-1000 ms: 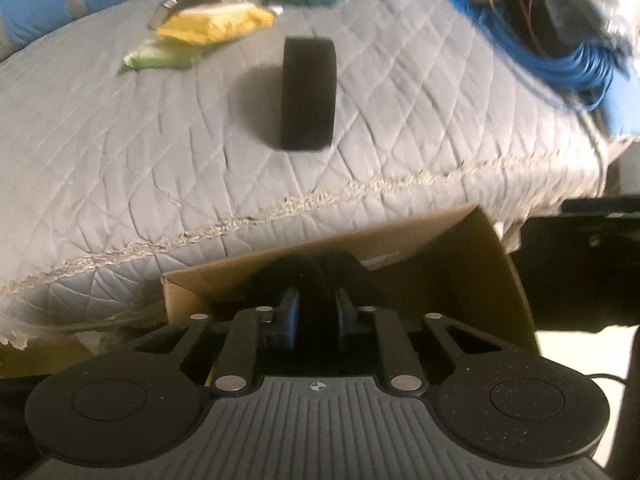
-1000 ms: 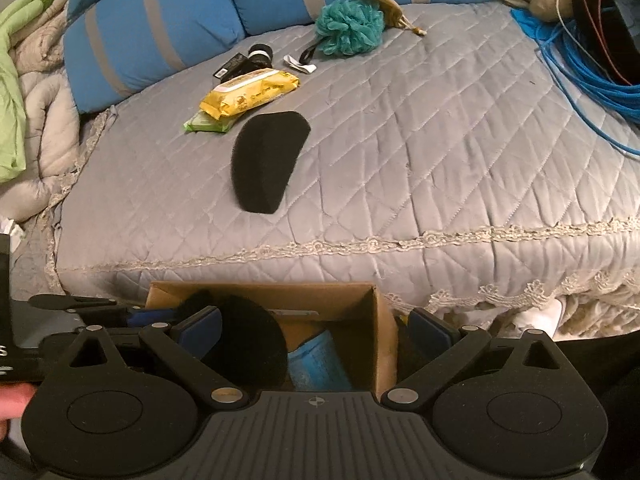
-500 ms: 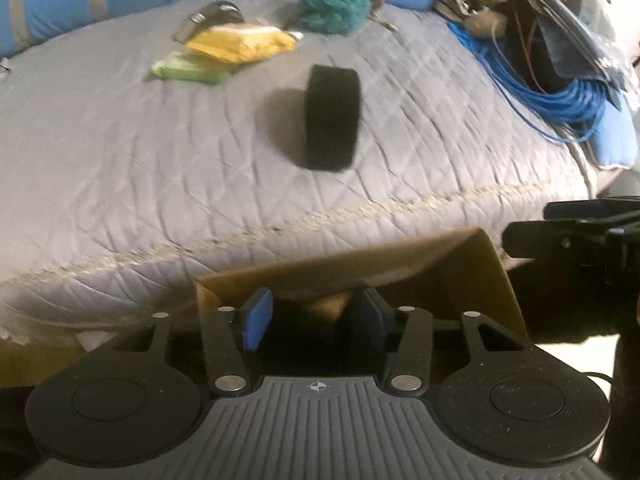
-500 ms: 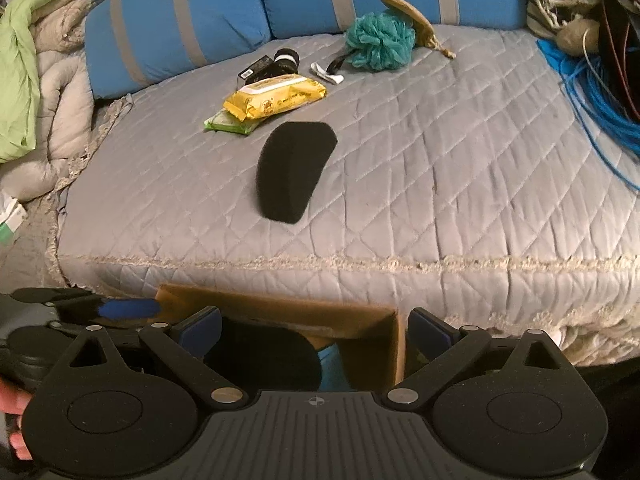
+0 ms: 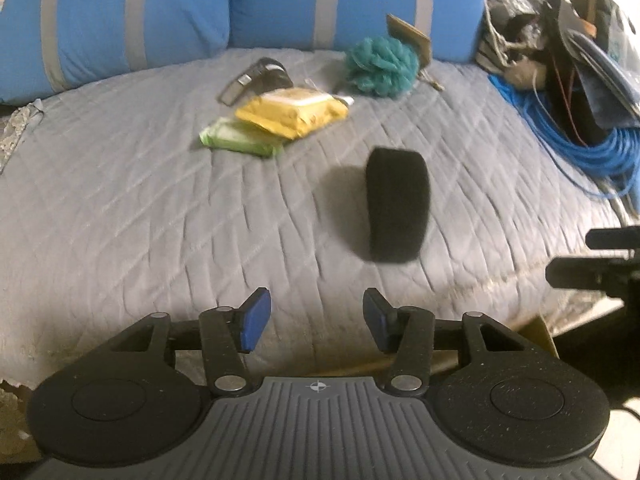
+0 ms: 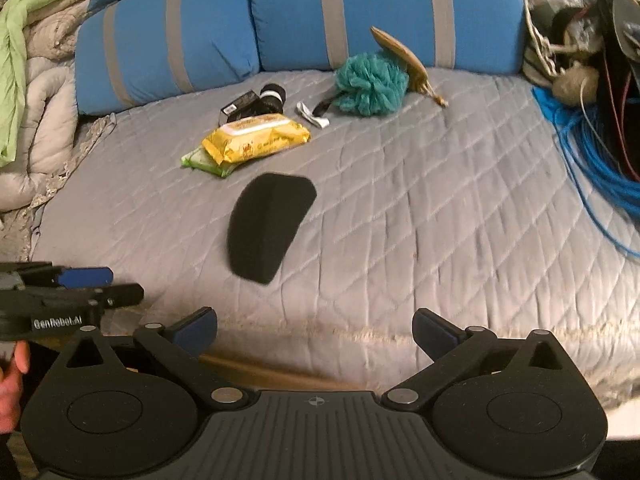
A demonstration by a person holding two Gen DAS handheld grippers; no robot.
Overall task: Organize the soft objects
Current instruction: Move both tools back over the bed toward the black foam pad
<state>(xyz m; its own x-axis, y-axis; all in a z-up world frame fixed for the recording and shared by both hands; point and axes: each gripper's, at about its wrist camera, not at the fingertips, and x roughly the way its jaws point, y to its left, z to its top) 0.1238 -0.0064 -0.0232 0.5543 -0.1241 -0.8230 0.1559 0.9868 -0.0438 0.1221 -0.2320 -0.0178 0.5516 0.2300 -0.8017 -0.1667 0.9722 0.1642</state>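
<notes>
Two claws hover over the near edge of a bed covered by a grey quilt (image 6: pixel 420 208). The left claw (image 5: pixel 316 322) has just been opening; its blue pads stand apart with nothing between them. The right claw (image 6: pixel 314 332) gapes wide, also empty. A black foam pad (image 6: pixel 269 227) lies near the middle of the quilt, ahead of both claws and touching neither. Beyond it, a yellow wipes pack (image 6: pixel 256 142) rests partly on a green wipes pack (image 6: pixel 200 162). Farther back, near two blue pillows with grey stripes (image 6: pixel 360 12), sit a teal bath pouf (image 6: pixel 370 84) and a small black item, too blurred to identify. A coil of blue cord (image 6: pixel 592 160) lies at the right edge. A strip of cardboard box (image 6: pixel 256 372) shows below the bed's edge.
</notes>
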